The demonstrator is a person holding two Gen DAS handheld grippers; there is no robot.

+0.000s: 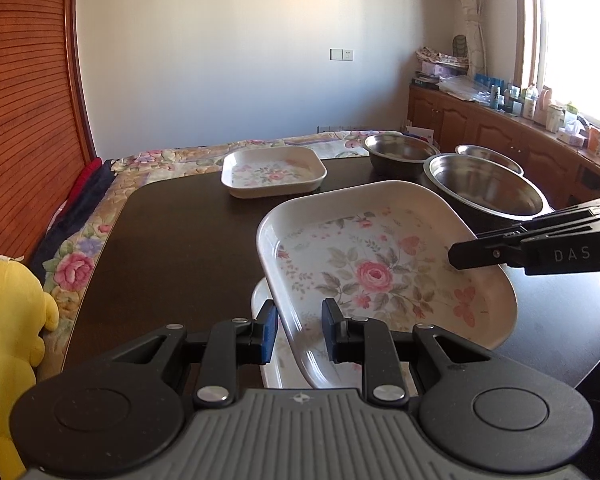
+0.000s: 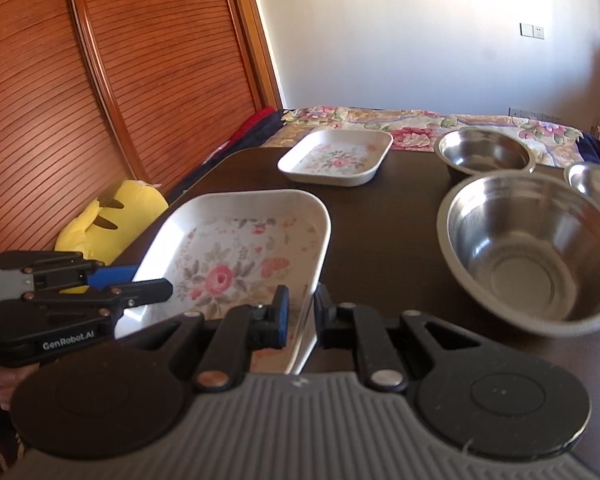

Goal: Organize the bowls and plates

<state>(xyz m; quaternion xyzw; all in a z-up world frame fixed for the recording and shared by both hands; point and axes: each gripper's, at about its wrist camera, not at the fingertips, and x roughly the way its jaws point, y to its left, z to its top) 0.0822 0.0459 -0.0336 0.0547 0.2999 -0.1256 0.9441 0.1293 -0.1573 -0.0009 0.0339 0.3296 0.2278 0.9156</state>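
Floral tray (image 1: pixel 380 264) hangs tilted above the bench (image 1: pixel 172 240), its near rim pinched in my left gripper (image 1: pixel 299 332), its right rim in my right gripper (image 2: pixel 300 316). Only the left view shows another tray (image 1: pixel 262 304) beneath.

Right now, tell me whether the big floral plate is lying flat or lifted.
Lifted and tilted: the big floral plate is clamped by both grippers, above another plate.

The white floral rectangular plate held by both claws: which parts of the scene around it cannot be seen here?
- White dish beneath the white floral rectangular plate: left wrist view, mostly covered by it and the left claw.
- Third steel bowl: right wrist view, cut by the edge.
- Windowsill bottles: too small.
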